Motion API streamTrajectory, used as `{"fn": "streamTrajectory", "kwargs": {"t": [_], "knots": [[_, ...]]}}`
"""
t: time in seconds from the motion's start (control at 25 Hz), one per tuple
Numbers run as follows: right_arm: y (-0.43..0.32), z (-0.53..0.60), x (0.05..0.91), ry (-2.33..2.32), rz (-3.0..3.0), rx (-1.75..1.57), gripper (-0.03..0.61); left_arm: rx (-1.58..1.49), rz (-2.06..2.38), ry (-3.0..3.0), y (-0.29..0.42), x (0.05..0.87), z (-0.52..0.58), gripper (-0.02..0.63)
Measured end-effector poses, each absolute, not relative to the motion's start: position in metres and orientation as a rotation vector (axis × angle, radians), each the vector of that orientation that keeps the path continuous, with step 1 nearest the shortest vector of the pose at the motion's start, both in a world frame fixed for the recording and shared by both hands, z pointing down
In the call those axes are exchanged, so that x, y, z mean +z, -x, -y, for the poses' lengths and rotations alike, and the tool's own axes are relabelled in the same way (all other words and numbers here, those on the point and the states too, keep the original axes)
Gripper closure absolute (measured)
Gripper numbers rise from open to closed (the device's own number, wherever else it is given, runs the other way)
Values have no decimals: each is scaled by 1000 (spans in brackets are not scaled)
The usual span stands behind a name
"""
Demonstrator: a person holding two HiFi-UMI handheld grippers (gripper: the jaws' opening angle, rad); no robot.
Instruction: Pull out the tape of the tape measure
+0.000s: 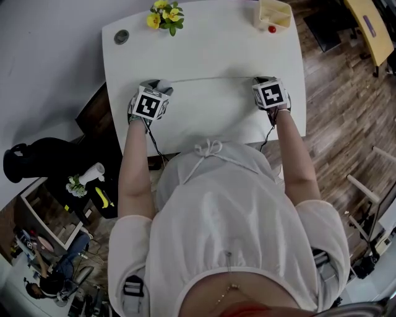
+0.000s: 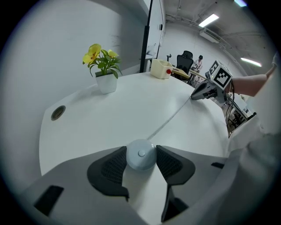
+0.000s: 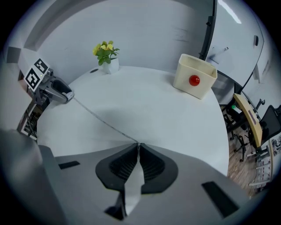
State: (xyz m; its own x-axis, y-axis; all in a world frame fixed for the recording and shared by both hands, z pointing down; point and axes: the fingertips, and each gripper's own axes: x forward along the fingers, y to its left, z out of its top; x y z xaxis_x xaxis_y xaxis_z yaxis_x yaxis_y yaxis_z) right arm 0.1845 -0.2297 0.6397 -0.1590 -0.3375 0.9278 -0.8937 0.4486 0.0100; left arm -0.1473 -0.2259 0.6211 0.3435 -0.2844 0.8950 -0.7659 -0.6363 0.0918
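In the head view, the left tongs [image 1: 156, 88] and right tongs [image 1: 263, 82] are held well apart over the worktop [image 1: 204, 43], so the tape [image 1: 210, 78] is stretched between them. In the left gripper view, the round case [image 2: 140, 154] is pinched as an anchor. In the right gripper view, the tape's end is clamped between nearly closed pads.

Potted yellow flowers [image 1: 164, 13], cream box [image 3: 186, 75]
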Motion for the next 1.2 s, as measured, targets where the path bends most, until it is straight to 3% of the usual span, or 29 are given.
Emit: {"fn": "streamTrajectory", "kwargs": {"t": [0.44, 0.68, 0.76, 1.2], "knots": [[-182, 231, 641, -1035, 1667, 669, 563, 1263, 914, -2108, 148, 630, 226, 383], [-190, 229, 639, -1092, 1650, 666, 433, 1227, 985, -2130, 150, 630, 224, 382], [-192, 225, 638, -1103, 1644, 665, 409, 1209, 1022, -2136, 152, 627, 224, 337], [-180, 231, 575, -1243, 1884, 605, 390, 1037, 1243, -2232, 155, 557, 230, 322]]}}
